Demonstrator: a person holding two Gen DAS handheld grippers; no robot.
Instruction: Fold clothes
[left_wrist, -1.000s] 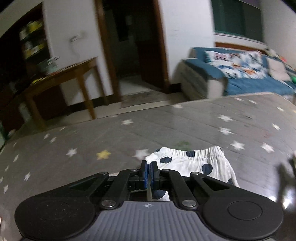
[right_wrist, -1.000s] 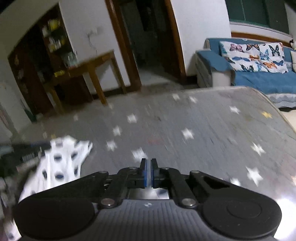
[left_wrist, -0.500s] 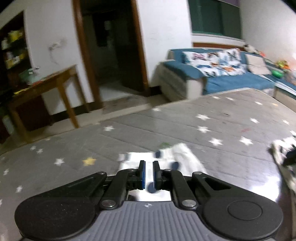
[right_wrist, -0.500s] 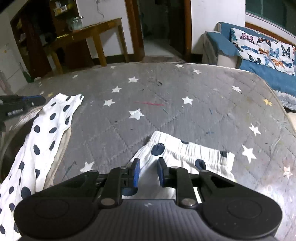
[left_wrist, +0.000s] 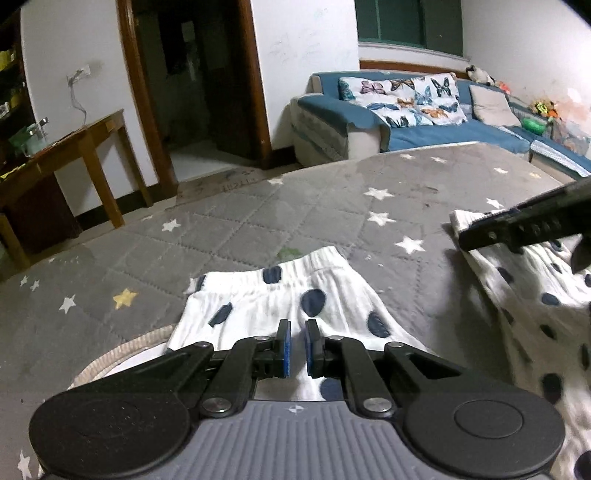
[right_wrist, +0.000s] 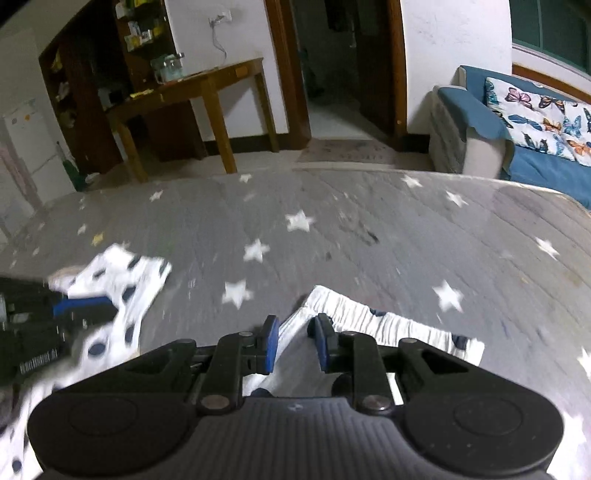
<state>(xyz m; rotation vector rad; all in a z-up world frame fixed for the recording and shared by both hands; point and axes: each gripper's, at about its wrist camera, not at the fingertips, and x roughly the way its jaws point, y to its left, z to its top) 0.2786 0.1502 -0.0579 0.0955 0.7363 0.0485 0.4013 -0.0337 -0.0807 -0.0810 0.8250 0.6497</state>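
White clothing with dark blue dots lies on a grey star-patterned mattress (left_wrist: 332, 206). One piece with an elastic waistband (left_wrist: 280, 299) lies flat just under my left gripper (left_wrist: 297, 347), whose blue pads stand a narrow gap apart with nothing pinched. A second dotted piece (left_wrist: 535, 295) lies to the right, under my right gripper (left_wrist: 517, 229). In the right wrist view my right gripper (right_wrist: 295, 343) is opening just above a white waistband corner (right_wrist: 388, 325). Cloth shows through the gap, but the pads do not press it. The left gripper (right_wrist: 74, 306) sits at far left on dotted cloth (right_wrist: 122, 273).
A beige round edge (left_wrist: 110, 358) shows beneath the near cloth. Beyond the mattress stand a wooden table (left_wrist: 74, 140), a dark doorway (left_wrist: 199, 81) and a blue sofa with butterfly cushions (left_wrist: 406, 122). Bare mattress stretches ahead of both grippers.
Both pairs of jaws were shut a second ago and have parted, the right ones wider. The right gripper has swung across the mattress to the waistband piece. The left view has turned right.
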